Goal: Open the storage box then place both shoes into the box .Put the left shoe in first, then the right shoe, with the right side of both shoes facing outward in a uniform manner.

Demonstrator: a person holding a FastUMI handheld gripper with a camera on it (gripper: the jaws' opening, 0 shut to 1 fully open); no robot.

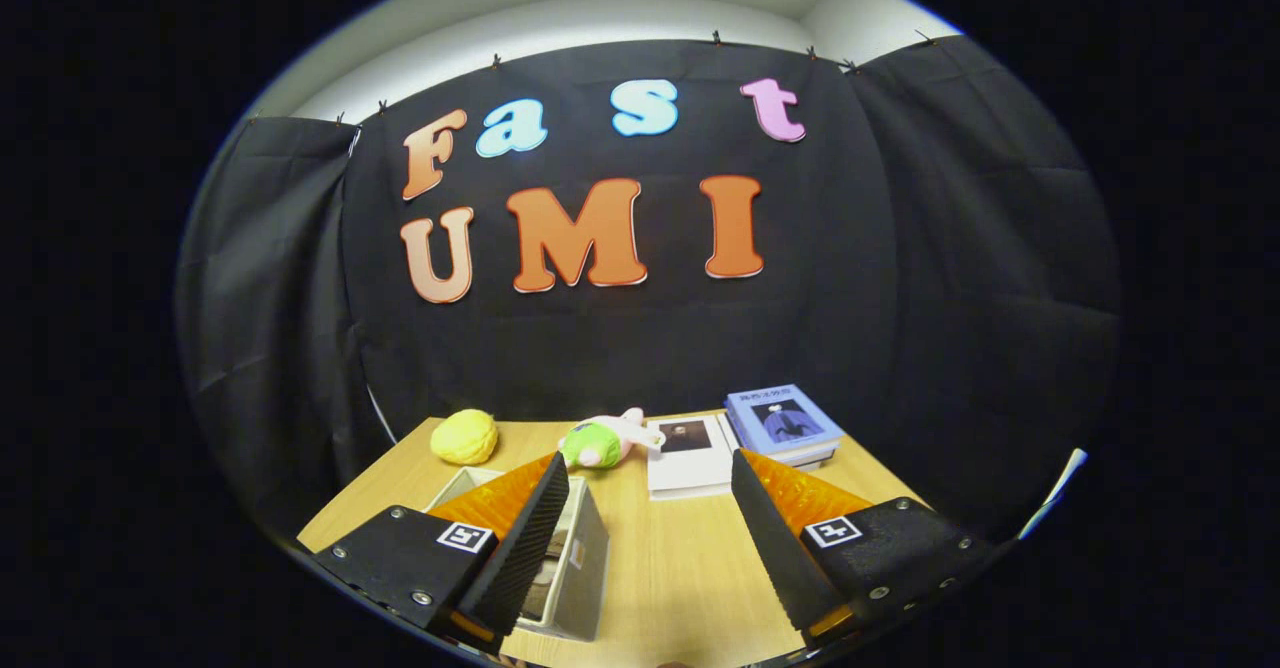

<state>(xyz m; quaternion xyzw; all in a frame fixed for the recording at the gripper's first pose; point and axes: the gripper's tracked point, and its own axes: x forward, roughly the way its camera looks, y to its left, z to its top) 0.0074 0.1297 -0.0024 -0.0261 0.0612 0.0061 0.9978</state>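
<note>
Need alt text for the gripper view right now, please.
The gripper hangs open above a wooden table, holding nothing, its left finger over a white storage box. Beyond lie a yellow plush, a green-and-pink toy and books.

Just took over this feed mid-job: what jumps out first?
The gripper hangs open over a wooden table, jaws wide apart with nothing between them. A pale storage box sits partly behind the left finger. Beyond the fingertips lie a yellow plush, a green-and-pink toy and stacked books against the black cloth wall.
</note>
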